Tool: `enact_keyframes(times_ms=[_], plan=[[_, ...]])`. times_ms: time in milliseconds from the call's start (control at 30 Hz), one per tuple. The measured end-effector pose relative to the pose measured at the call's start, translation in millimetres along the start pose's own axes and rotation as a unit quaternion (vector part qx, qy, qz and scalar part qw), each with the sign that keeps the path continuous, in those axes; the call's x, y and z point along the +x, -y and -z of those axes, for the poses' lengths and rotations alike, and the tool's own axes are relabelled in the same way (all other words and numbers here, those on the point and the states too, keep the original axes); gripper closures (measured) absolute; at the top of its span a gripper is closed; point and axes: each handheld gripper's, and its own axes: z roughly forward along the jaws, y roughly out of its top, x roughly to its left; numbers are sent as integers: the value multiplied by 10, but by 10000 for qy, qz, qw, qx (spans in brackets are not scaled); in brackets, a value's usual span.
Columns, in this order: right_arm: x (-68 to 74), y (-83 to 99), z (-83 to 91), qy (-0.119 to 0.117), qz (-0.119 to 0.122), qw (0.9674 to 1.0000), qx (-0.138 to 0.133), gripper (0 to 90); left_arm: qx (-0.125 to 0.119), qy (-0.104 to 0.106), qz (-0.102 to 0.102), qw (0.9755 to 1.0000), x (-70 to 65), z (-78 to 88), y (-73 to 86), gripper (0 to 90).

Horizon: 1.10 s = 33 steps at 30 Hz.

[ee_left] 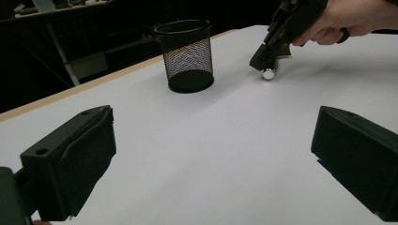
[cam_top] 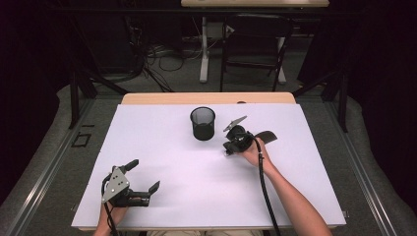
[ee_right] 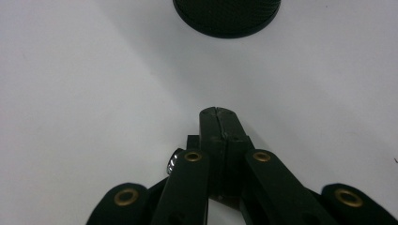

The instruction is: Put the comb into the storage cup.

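Small shiny silver cylinder [ee_left: 268,73] pinched in closed right gripper [ee_left: 263,63], near black mesh cup [cam_top: 202,123]; left gripper [cam_top: 146,178] wide open, empty.

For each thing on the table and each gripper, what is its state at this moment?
Mesh cup: upright on the table, open top; contents cannot be told.
Silver object: at the tip of the right gripper, low at the table.
Right gripper: jaws shut, with the silver object at them.
Left gripper: jaws wide open, holding nothing.
Table: covered with a white sheet.
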Motion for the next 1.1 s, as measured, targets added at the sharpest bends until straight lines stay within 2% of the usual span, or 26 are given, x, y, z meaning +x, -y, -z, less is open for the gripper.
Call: enact_keyframes(times_ms=[200,333,933,1100], plan=[[21,40,38,-17,80,10000,20,900,16,10,-12,10000,-3,-5,-1,5],[36,88,43,-29,31,9999,94,900,43,2,5,10000,3,-7,3,5],[83,213,161,-84,122,9998,94,900,18,-6,-1,10000,7,11,-1,5],[61,262,210,-70,18,9999,113,900,22,-8,-3,10000,7,16,0,5]])
